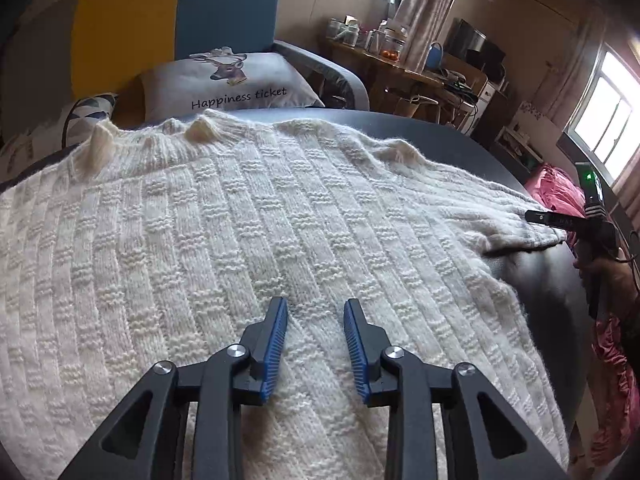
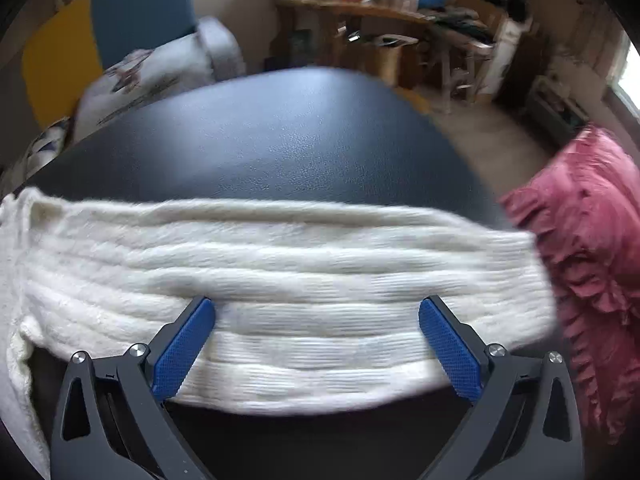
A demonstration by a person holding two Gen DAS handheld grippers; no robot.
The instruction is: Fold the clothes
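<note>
I am seeing the left gripper (image 1: pixel 316 306) narrowly parted over the sweater (image 1: pixel 224 216) — soft, heavy, stretchy; right gripper (image 2: pixel 316 312) gaping wide before the sleeve (image 2: pixel 280 264) — I am judging its cuff edge the best hold.

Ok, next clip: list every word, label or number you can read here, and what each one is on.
"Happiness ticket": on the grey deer-print pillow, left wrist view.
Same pillow in the right wrist view: too blurred to read.
Jars on the wooden desk: no legible labels.
White knit sweater: no text showing.
</note>
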